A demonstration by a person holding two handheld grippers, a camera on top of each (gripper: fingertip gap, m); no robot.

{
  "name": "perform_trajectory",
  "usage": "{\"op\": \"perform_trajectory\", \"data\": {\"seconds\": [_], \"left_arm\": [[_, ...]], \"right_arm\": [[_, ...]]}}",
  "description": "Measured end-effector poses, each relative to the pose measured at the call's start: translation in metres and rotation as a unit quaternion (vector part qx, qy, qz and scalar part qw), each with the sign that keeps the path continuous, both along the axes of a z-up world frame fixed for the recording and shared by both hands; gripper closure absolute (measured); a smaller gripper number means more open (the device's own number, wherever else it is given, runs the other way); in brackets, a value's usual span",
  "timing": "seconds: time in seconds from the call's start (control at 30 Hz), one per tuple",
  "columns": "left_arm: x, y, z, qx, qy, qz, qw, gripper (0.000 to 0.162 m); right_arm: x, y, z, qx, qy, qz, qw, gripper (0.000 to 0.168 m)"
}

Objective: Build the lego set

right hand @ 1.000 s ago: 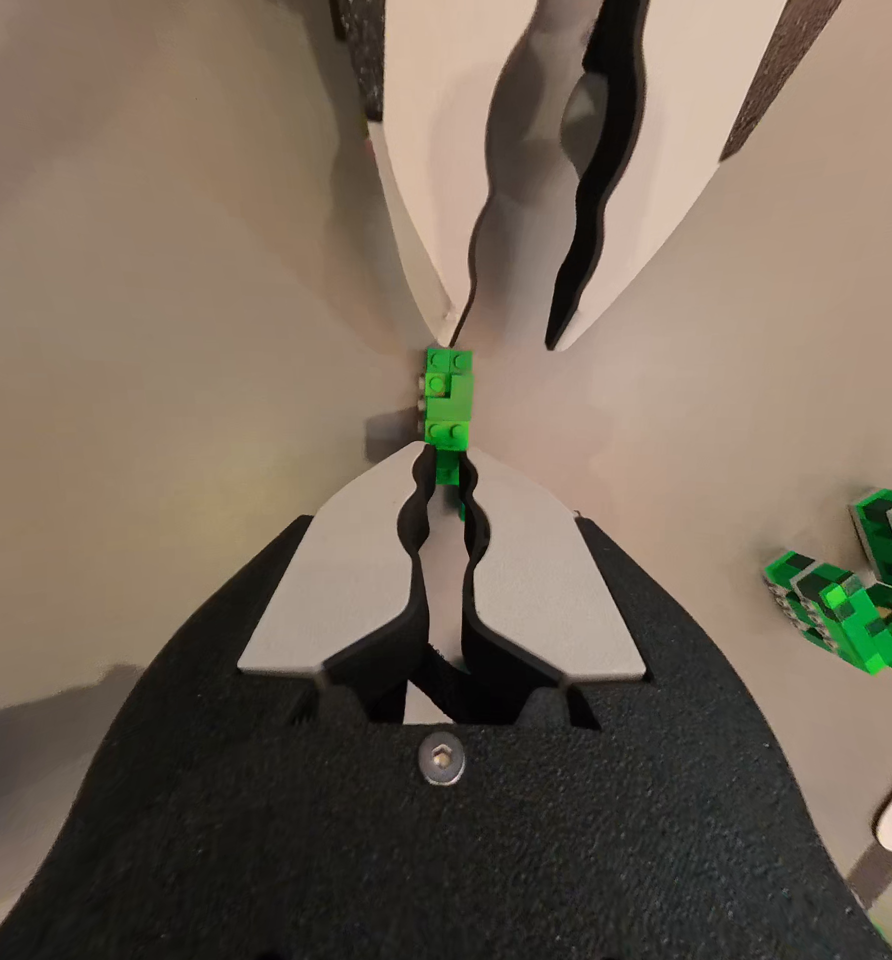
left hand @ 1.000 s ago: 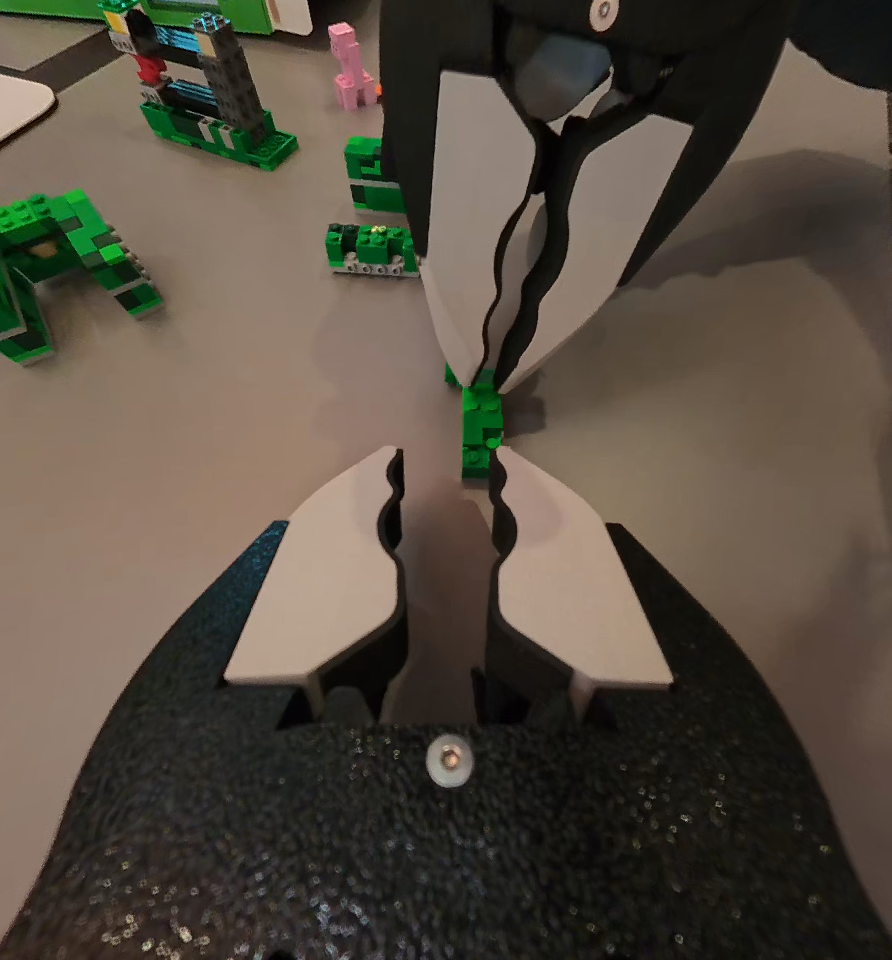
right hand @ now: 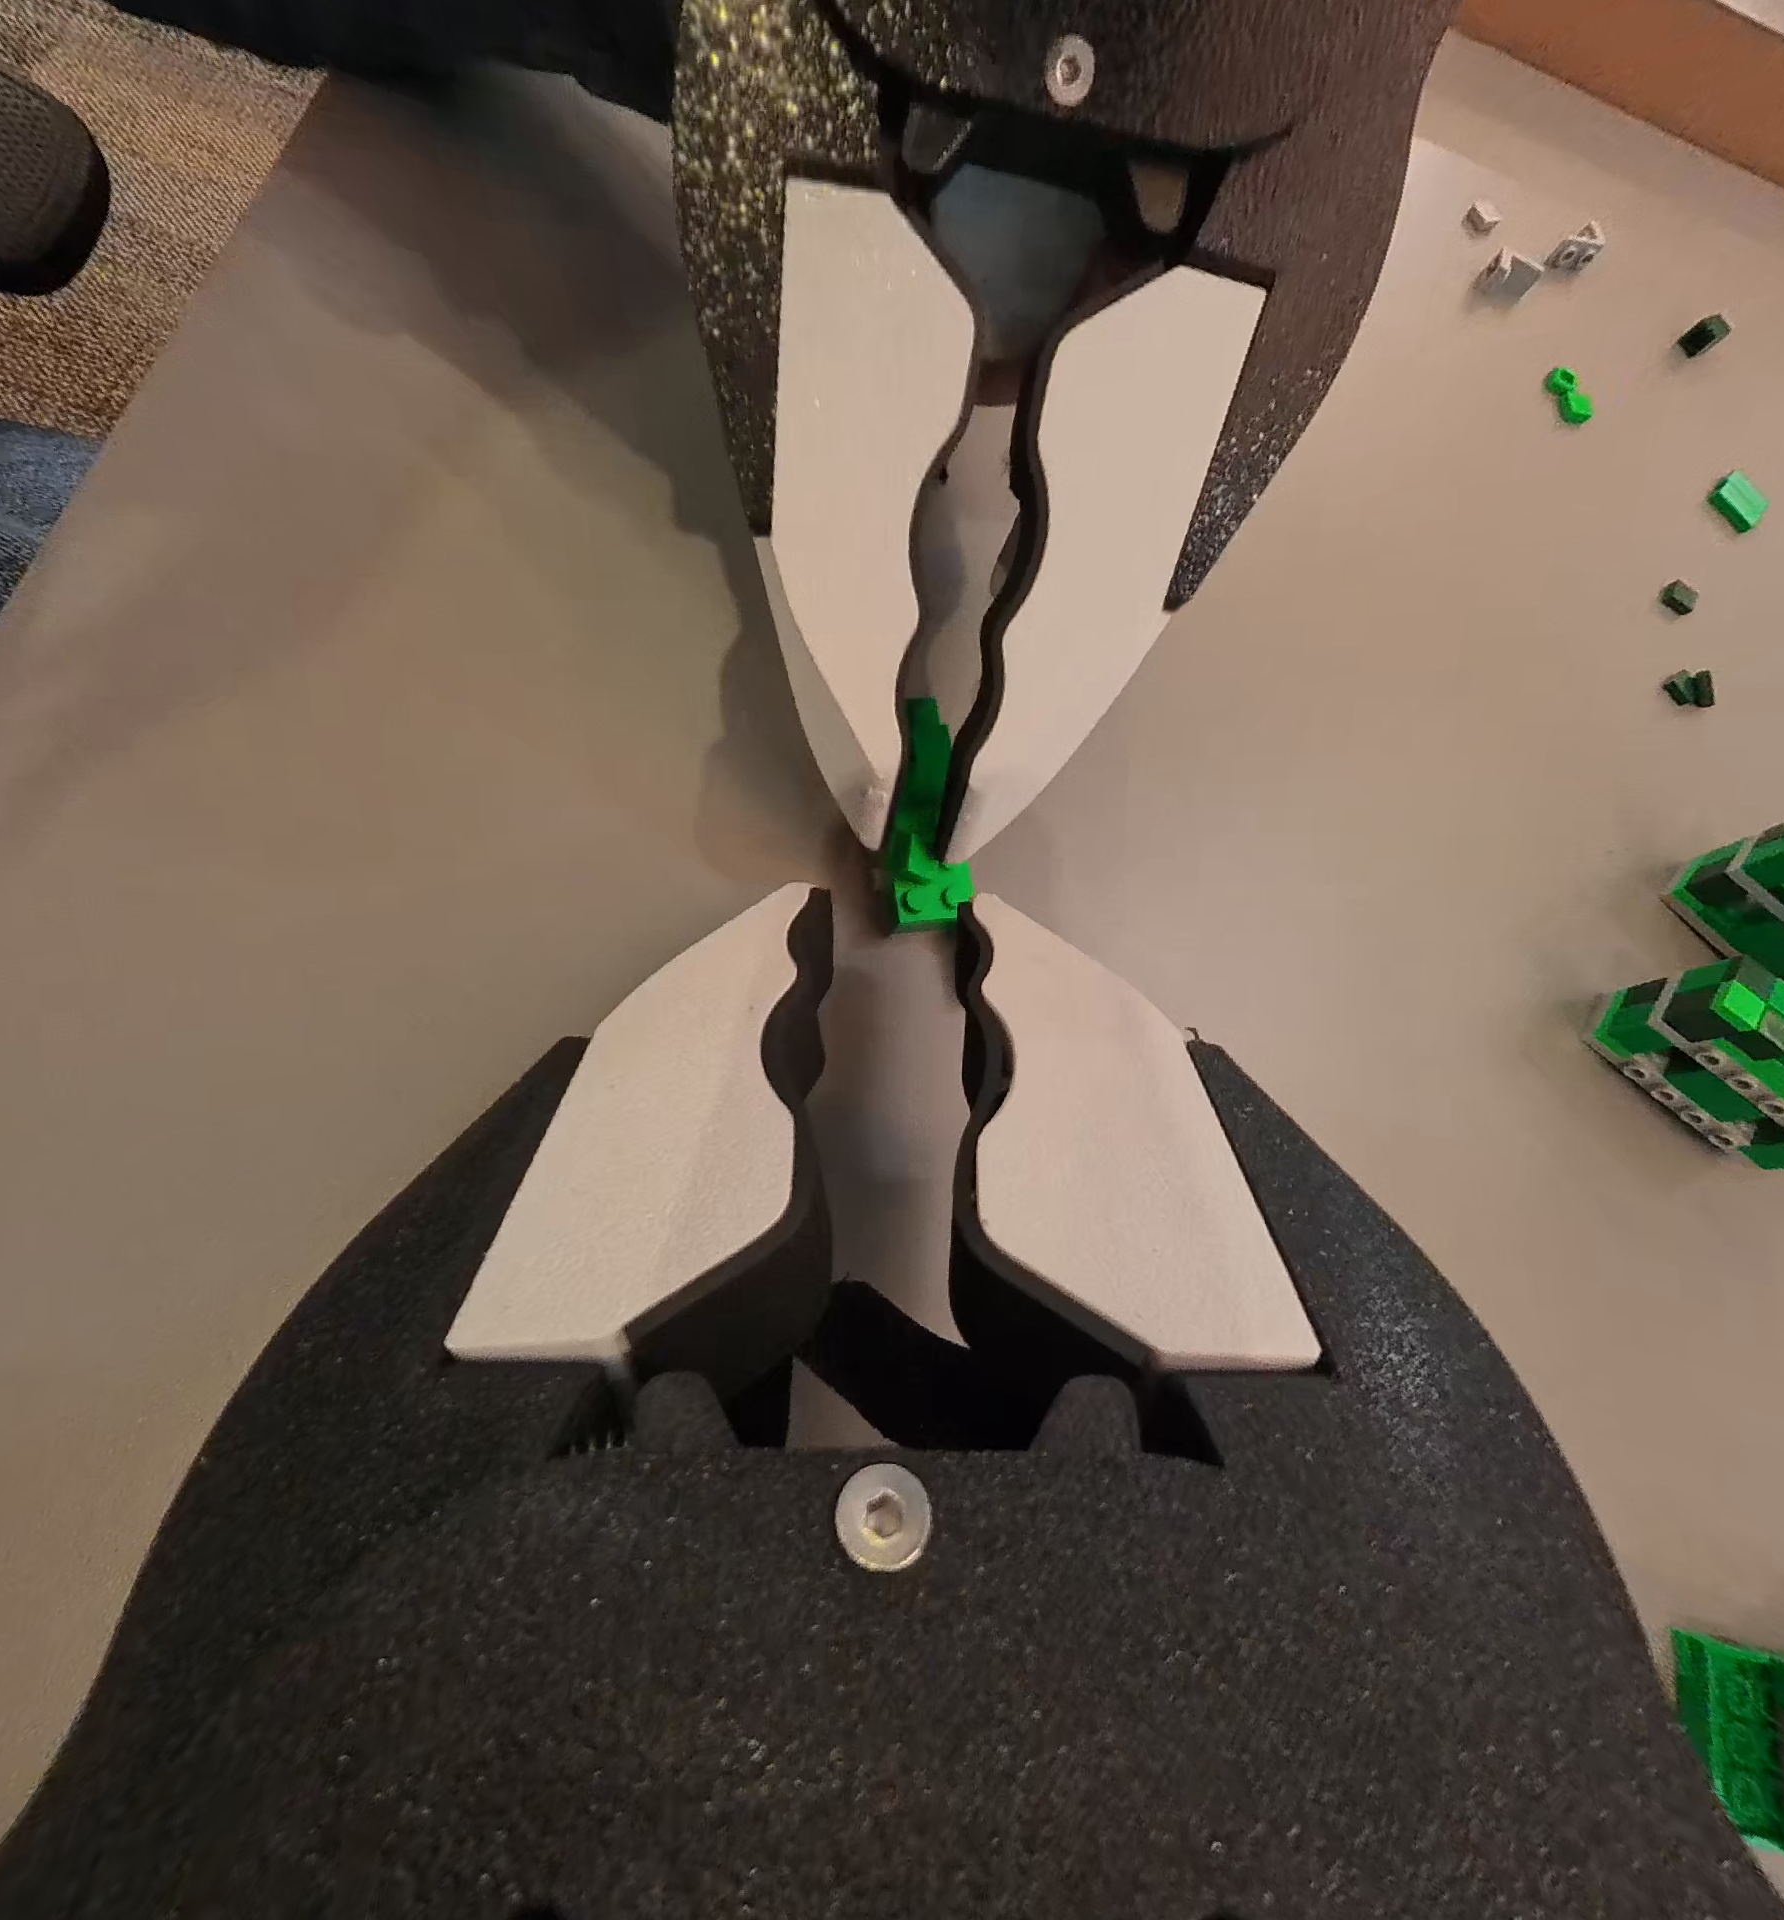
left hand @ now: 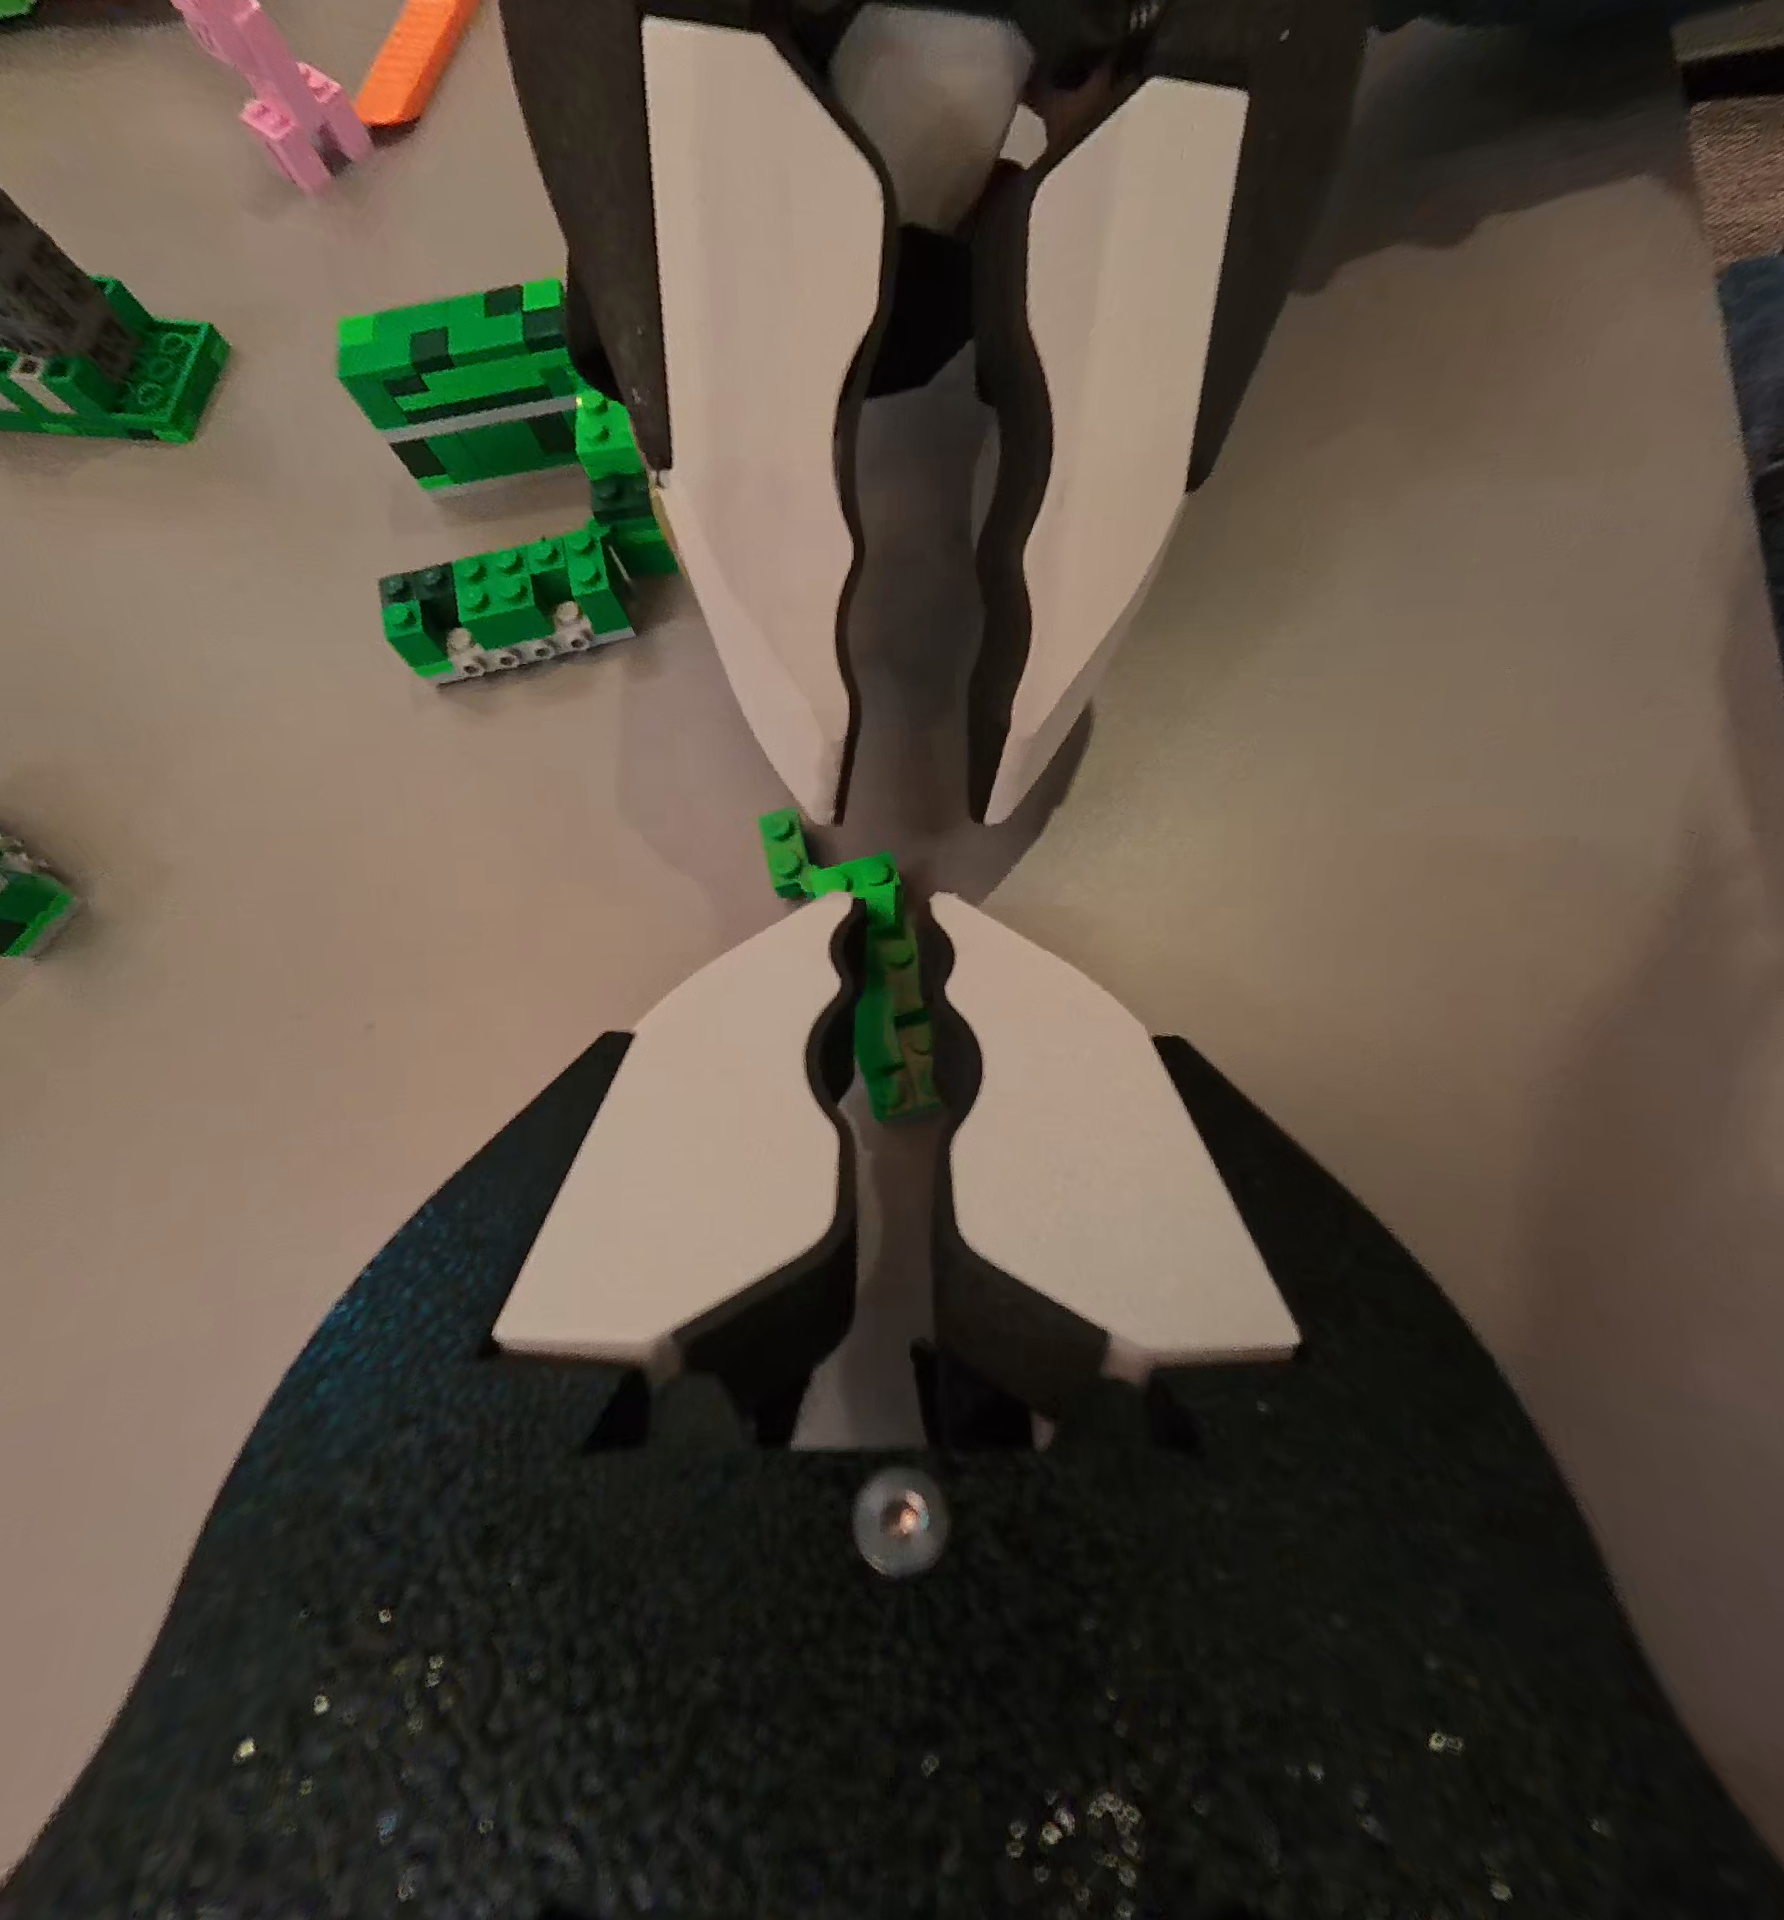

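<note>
Centrally: small green brick assembly (left hand: 893,997), held lengthwise betw. the fingers of the left claw (left hand: 893,914), studs facing up toward the camera; its far end, an L-shaped bit, sticks out past the tips, above the desk (left hand: 1387,935). Left claw: narrow, clamped on the assembly. Right claw (right hand: 893,904): parted to a moderate gap, holding nothing, tips just beside the assembly's protruding end; whether the right-hand tip touches it cannot be told. The two claws point at each other, tip to tip. Nearby, left wrist view: green block w/ dark patches (left hand: 462,384) standing, low green-and-grey studded piece (left hand: 509,613) in front of it, both on the desk left of the right claw. Farther out: green baseplate w/ dark grey tower (left hand: 67,364) at left edge, pink figure (left hand: 285,104) and orange brick separator (left hand: 415,57) at top left. Right wrist view: loose small pcs scattered at right, grey ones (right hand: 1532,260) and green ones (right hand: 1735,499), well apart from the claws. Desk surface plain grey-beige; carpet (right hand: 140,187) beyond its edge.
</note>
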State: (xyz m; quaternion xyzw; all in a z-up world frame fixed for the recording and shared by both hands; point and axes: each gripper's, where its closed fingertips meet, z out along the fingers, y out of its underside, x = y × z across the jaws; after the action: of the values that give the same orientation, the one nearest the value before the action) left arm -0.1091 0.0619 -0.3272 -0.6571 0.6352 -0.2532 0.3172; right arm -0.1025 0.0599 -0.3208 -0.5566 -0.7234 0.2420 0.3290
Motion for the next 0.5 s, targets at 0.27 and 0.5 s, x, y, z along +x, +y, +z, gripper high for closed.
{"op": "perform_trajectory", "data": {"seconds": [0.27, 0.5], "left_arm": [[0.002, 0.003, -0.001, 0.014, -0.004, 0.014, 1.000, 0.157], [0.001, -0.007, 0.003, -0.019, -0.018, -0.001, 1.000, 0.155]], "right_arm": [[0.001, 0.003, -0.002, 0.007, 0.000, -0.006, 1.000, 0.146], [0.000, -0.002, 0.001, -0.003, 0.015, 0.004, 1.000, 0.148]]}}
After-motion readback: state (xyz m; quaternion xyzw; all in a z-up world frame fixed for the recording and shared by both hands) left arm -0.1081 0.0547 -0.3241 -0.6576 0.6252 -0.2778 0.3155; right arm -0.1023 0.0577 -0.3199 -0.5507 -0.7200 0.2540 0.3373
